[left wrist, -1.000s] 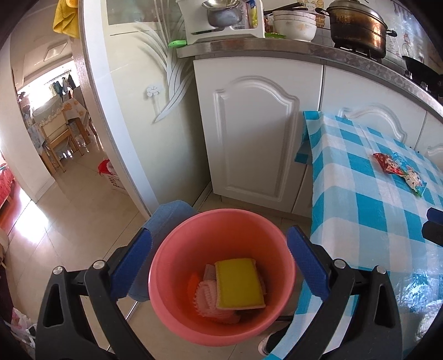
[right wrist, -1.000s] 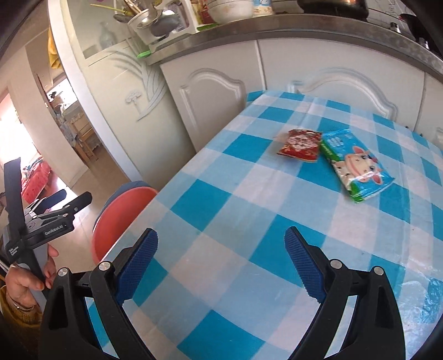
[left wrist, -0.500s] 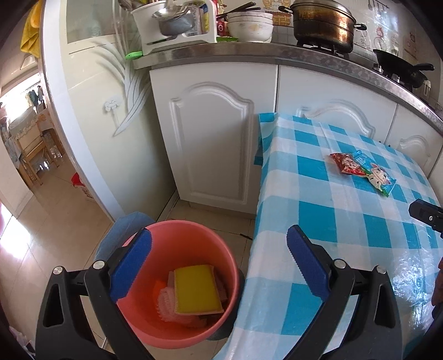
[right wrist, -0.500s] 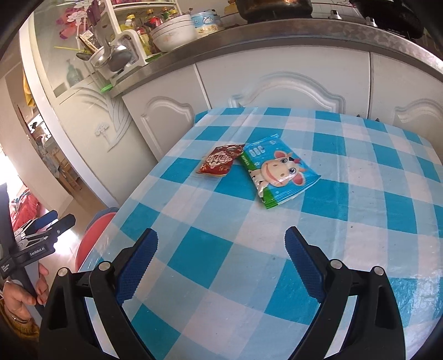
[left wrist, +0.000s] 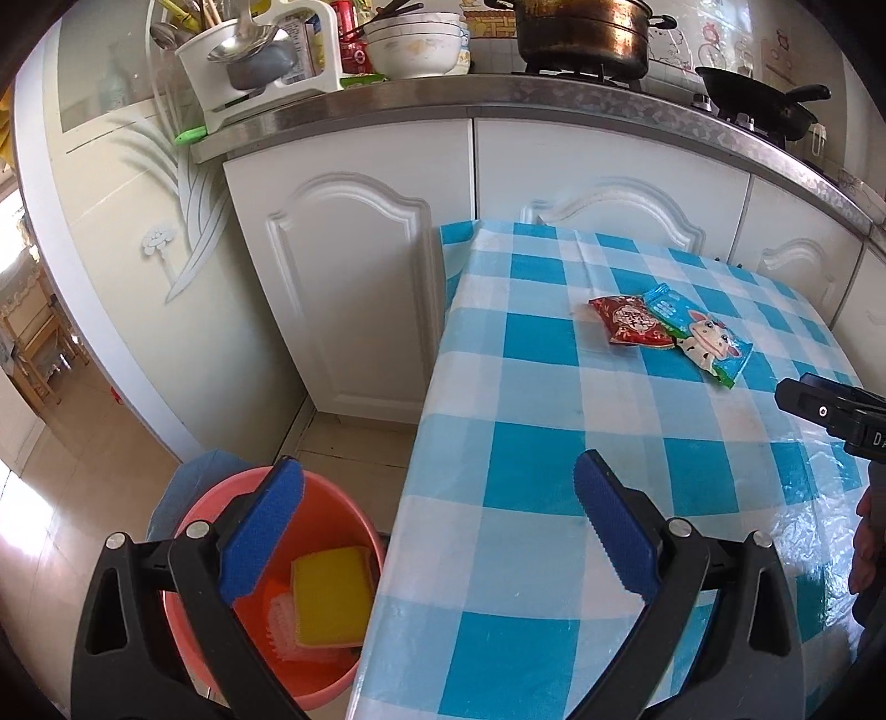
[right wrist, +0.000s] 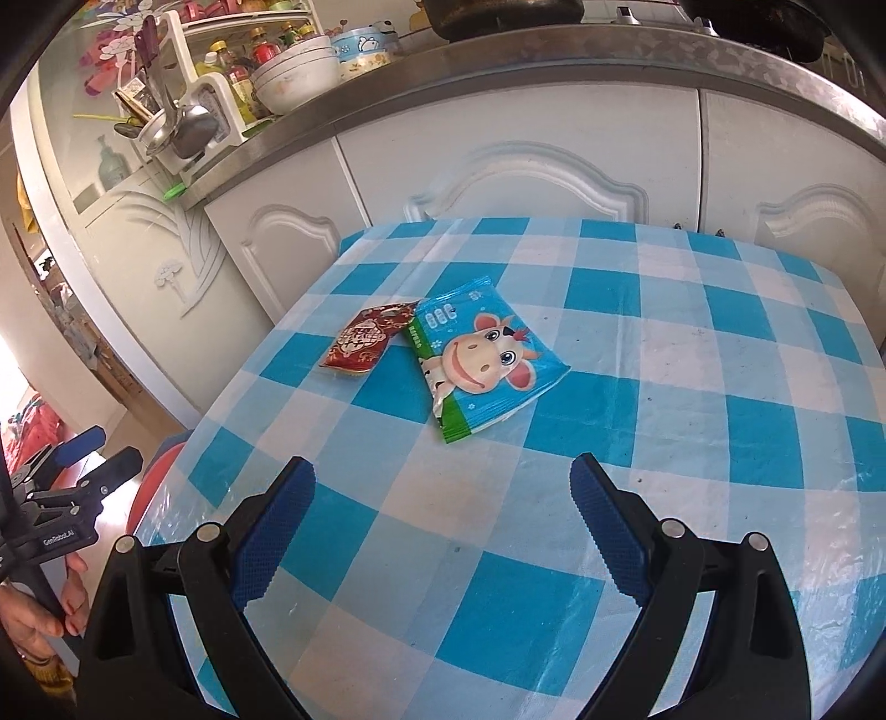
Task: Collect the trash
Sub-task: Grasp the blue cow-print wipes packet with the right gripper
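A red snack wrapper [right wrist: 370, 343] and a blue packet with a cartoon cow [right wrist: 484, 368] lie side by side on the blue-checked table [right wrist: 692, 421]. Both also show in the left wrist view, the red wrapper [left wrist: 631, 320] and the cow packet [left wrist: 703, 342]. My right gripper [right wrist: 440, 531] is open and empty over the table, short of the packets. My left gripper [left wrist: 437, 534] is open and empty at the table's left edge, above a pink bucket [left wrist: 221, 498] on the floor that holds a yellow sponge [left wrist: 331, 595].
White kitchen cabinets [left wrist: 354, 288] stand behind the table, with a counter carrying bowls, a pot [left wrist: 581, 30] and a pan. A blue stool edge [left wrist: 183, 487] sits behind the bucket. A doorway opens at the left.
My left gripper swung right from over the bucket toward the table edge. My right gripper advanced over the table toward the two packets, which now sit closer.
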`<state>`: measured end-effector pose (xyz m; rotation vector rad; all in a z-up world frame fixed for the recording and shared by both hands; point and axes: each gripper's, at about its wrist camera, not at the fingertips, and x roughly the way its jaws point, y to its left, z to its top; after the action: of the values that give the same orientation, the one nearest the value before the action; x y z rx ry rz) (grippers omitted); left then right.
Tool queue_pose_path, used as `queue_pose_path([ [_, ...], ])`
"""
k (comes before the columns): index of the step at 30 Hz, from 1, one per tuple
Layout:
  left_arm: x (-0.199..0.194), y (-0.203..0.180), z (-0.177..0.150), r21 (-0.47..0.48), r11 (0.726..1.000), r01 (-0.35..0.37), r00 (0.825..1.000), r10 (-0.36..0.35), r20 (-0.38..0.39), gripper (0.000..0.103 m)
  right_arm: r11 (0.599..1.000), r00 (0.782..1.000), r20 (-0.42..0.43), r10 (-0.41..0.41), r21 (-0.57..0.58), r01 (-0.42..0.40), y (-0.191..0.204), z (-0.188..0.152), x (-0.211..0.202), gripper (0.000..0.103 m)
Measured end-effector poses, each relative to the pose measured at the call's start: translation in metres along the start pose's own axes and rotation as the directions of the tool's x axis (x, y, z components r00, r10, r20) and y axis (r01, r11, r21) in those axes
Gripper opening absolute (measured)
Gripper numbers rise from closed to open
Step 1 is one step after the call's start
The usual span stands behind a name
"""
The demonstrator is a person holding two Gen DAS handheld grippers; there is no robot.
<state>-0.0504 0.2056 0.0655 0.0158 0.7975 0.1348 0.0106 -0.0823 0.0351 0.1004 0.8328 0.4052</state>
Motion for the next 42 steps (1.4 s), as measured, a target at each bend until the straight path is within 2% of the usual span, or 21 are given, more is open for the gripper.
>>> queue_pose_path([
  [12,0.02,-0.023,0.003,0.032,0.999,0.033,0.999,-0.032,-0.028,0.098,0.997,0.999,-0.011,-0.048,-0.058,0.047,-0.007,0.021,0.027,0.093],
  [24,0.033,-0.024,0.002,-0.003,0.997,0.071,0.996,-0.071,-0.055,0.098,0.992,0.998,-0.041,-0.056,-0.117,0.051,-0.008,0.047,0.068,0.093],
  [35,0.034,-0.038,0.018,0.001,0.984,0.181,0.984,-0.181,-0.009,0.098,0.991,0.994,-0.092,-0.067,-0.122,0.055,-0.013,0.059,0.095,0.092],
  [39,0.038,-0.054,0.028,0.029,0.973,0.229,0.973,-0.23,0.019,0.098,0.983,0.99,-0.085,-0.113,-0.155,0.099,-0.009,0.058,0.096,0.075],
  [42,0.046,-0.065,0.035,0.036,0.964,0.263,0.964,-0.264,0.026,0.098,0.976,0.988,-0.082,-0.134,-0.183,0.117,-0.005,0.058,0.098,0.068],
])
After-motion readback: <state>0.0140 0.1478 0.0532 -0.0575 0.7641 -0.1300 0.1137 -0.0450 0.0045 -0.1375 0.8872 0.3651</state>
